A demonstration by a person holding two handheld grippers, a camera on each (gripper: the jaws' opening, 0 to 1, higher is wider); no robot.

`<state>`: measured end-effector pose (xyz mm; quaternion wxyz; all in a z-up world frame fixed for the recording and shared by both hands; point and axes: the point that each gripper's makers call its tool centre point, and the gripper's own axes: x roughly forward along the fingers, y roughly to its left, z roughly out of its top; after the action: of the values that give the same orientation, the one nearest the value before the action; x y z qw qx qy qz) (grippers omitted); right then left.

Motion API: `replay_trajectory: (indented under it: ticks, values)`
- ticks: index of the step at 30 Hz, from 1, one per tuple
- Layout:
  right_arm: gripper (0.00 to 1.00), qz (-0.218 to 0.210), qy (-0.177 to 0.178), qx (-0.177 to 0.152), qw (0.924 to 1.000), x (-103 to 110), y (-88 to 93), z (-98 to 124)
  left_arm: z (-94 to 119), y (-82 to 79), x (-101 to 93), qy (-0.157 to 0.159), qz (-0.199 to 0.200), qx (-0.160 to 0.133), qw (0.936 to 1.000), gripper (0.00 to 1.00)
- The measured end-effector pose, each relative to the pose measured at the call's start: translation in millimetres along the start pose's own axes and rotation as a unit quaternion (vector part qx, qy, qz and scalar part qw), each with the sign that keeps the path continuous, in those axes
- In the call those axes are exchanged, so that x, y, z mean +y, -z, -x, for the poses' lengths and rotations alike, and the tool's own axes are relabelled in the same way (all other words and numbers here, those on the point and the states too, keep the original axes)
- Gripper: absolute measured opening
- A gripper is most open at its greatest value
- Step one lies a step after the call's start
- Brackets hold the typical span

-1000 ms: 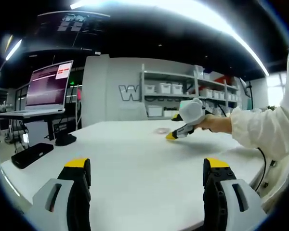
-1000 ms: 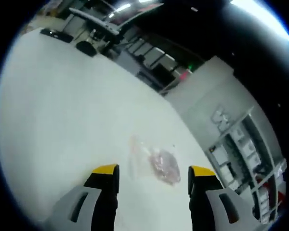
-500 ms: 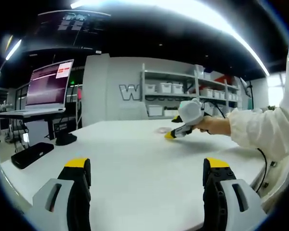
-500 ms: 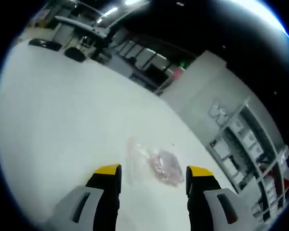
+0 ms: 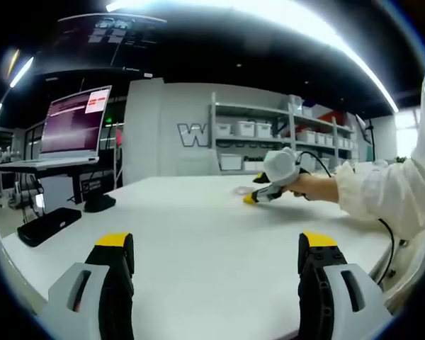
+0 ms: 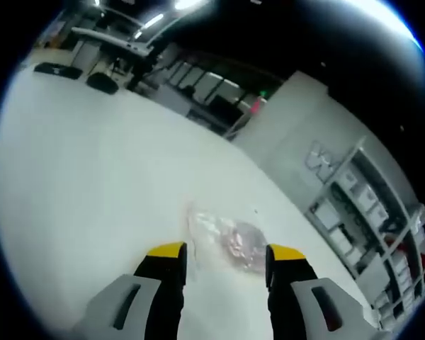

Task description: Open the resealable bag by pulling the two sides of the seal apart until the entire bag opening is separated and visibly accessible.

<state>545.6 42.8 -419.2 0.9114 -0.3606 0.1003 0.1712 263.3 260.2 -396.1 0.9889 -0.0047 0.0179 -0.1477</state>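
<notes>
The right gripper point(image 6: 219, 253) hovers with fingers spread, the clear bag point(image 6: 227, 237) lying flat on the white worktop point(image 6: 92, 177) just ahead between their tips. The left gripper point(image 5: 216, 248), fingers also apart, waits well short of it. A one-sided pinch risks sliding the thin, slippery film instead of parting its seal.

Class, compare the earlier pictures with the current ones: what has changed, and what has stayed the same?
The right gripper has edged closer to the resealable bag, and its jaws have narrowed slightly though they are still open. Nothing is gripped yet. The left gripper stays open and idle over the white table; the bag lies flat, unopened.
</notes>
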Motion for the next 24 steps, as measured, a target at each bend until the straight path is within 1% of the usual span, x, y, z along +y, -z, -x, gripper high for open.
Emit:
replay_trajectory:
  ticks: [10,14,18,21,23,24]
  values:
    - [0.38,-0.009,0.003,-0.003,1.0,-0.4,1.6,-1.6,0.2,0.9,1.3,-0.002,0.0,0.0,1.0,0.95]
    - [0.33,-0.015,0.0,-0.005,0.9999,1.7,1.8,-3.9,0.7,1.0,1.6,-0.003,0.0,0.0,1.0,0.95]
    - [0.33,-0.011,0.002,-0.004,0.9999,1.1,1.4,-4.5,1.8,1.7,1.9,-0.004,0.0,0.001,1.0,0.95]
    - [0.33,-0.016,0.002,-0.004,0.9999,0.7,1.7,-5.2,1.8,2.0,2.2,-0.004,0.001,0.002,1.0,0.95]
    - [0.3,-0.02,-0.001,-0.005,0.9998,1.7,1.8,-6.3,1.5,1.6,1.9,-0.003,0.002,0.0,1.0,0.95]
    - [0.27,-0.022,-0.003,-0.006,0.9997,2.6,1.9,-7.1,1.4,1.4,1.5,-0.003,0.002,0.0,1.0,0.95]
